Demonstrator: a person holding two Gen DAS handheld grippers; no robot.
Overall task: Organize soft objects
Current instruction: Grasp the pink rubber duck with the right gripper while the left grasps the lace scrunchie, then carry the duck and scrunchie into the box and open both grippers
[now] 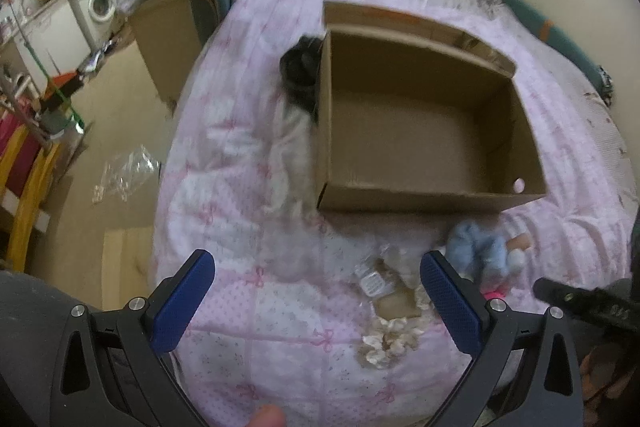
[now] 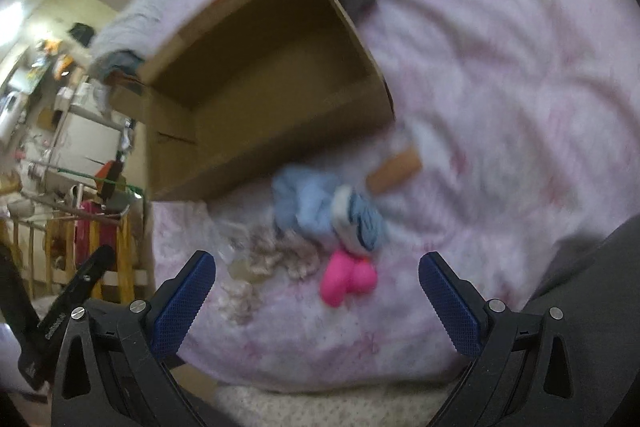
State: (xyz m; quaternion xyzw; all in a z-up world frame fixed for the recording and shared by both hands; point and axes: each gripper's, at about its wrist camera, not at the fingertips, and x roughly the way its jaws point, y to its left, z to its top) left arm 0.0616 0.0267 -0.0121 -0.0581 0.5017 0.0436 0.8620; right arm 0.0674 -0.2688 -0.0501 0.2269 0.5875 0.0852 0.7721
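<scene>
The bed cover is pink with little bows — the box is brown, the soft toy light blue, another toy bright pink.

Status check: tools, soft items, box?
Left tool and right tool open, empty. Brown cardboard box empty on pink quilt. Light-blue plush toy still out. Nothing blocking.

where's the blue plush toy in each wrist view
Left wrist: blue plush toy at lower right, just below the cardboard box's near wall.
Right wrist: blue plush toy near centre, below the box's lower edge, above the pink toy.
Shared landmark: the open cardboard box.
</scene>
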